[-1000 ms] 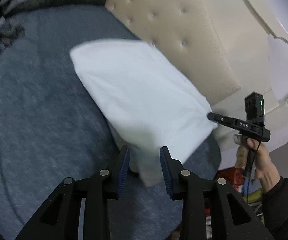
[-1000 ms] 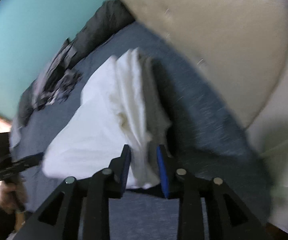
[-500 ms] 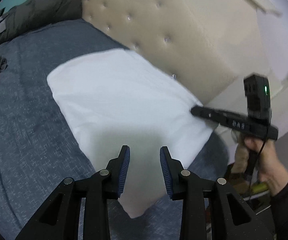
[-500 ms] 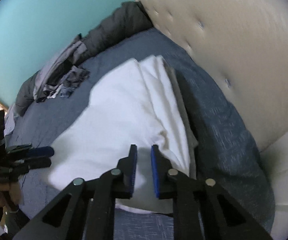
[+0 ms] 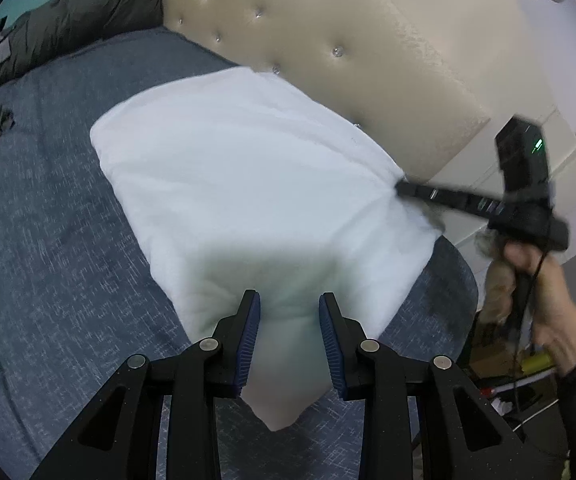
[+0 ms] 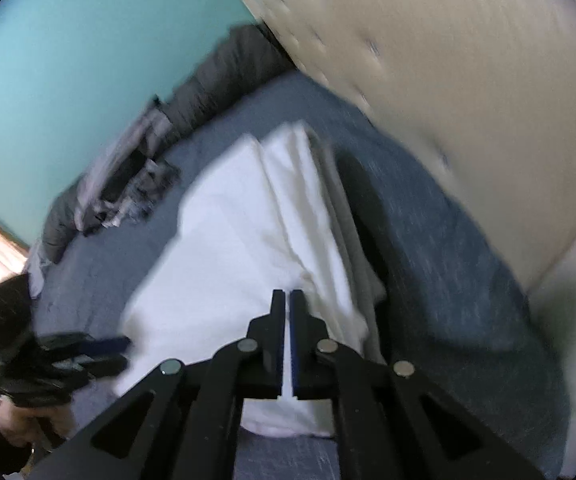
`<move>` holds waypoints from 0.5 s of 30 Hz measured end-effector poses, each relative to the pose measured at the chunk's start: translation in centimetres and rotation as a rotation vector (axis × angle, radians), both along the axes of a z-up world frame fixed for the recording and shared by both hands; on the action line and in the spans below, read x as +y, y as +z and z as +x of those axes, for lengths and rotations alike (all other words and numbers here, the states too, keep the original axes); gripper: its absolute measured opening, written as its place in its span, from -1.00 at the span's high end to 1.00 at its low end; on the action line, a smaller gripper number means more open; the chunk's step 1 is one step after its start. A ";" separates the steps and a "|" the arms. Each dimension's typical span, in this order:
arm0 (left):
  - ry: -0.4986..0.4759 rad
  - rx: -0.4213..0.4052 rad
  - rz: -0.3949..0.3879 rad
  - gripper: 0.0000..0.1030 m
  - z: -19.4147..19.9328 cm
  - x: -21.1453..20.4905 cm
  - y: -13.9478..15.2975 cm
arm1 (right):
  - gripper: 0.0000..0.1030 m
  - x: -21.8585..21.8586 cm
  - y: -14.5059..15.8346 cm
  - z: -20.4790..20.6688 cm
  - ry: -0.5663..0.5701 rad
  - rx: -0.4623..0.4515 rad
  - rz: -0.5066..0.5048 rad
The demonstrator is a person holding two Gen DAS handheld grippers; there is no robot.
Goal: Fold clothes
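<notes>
the white, soft, folded cotton garment (image 5: pixel 255 184) lies on the blue-grey bed (image 5: pixel 47 240) beside the beige tufted headboard (image 5: pixel 328 40). it looks light and limp, so take layered edges. left hand-held gripper (image 5: pixel 290 334) gapes wide over its near corner; right hand-held gripper (image 6: pixel 286 320) is nearly closed, whether pinching the headboard-side edge i cannot tell.

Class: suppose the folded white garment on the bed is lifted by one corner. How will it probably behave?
Probably floppy: the white garment puckers where the right tool meets its edge. Its stacked layers would likely slide apart and unfold. It looks light, lying flat on the blue bedcover without denting it.
</notes>
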State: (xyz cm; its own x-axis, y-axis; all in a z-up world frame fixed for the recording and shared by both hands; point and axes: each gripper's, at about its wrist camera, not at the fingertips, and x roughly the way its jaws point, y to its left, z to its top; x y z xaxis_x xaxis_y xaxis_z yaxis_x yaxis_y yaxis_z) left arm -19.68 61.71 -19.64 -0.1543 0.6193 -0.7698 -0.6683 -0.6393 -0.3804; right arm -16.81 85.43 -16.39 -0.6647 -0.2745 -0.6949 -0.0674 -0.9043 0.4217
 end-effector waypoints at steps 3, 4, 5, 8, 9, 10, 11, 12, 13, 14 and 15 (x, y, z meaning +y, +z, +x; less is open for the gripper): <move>0.005 0.013 0.015 0.36 -0.5 -0.5 0.6 | 0.98 -0.8 2.3 -2.3 0.053 0.017 0.037; 0.007 0.014 0.016 0.36 -0.6 -0.7 0.7 | 0.98 -1.1 2.6 -3.1 0.065 0.007 0.049; 0.010 0.016 0.017 0.36 -0.7 -0.9 0.8 | 0.98 -1.5 2.7 -4.2 0.080 -0.013 0.067; 0.019 0.020 0.019 0.36 -1.1 -1.4 1.1 | 0.98 -2.7 2.3 -7.5 0.122 -0.071 0.108; 0.016 0.017 0.019 0.36 -1.1 -1.5 1.0 | 0.98 -3.1 1.9 -8.5 0.137 -0.092 0.117; 0.008 0.011 0.020 0.36 -1.0 -1.6 0.7 | 0.98 -3.3 1.4 -9.4 0.145 -0.113 0.128; 0.003 0.006 0.020 0.36 -0.8 -1.7 0.5 | 0.98 -3.5 0.9 -10.2 0.152 -0.134 0.137; 0.000 0.003 0.020 0.36 -0.6 -1.7 0.3 | 0.98 -3.7 0.5 -11.0 0.159 -0.152 0.137; -0.001 -0.001 0.023 0.36 -0.5 -1.8 0.1 | 0.98 -3.8 0.0 -11.7 0.165 -0.170 0.139; -0.002 -0.003 0.028 0.36 -0.4 -1.8 -0.1 | 0.98 -3.8 -0.5 -12.1 0.168 -0.184 0.144; -0.004 -0.002 0.032 0.35 -0.3 -1.8 -0.3 | 0.98 -3.7 -1.0 -12.5 0.165 -0.200 0.147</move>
State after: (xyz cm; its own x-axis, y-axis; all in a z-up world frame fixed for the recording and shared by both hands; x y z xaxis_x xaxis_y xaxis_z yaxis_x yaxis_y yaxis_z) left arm -19.98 59.86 -19.89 -0.1504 0.6442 -0.7499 -0.6697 -0.6243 -0.4021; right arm -29.28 81.69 -17.40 -0.4653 -0.2539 -0.8480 0.0165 -0.9603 0.2784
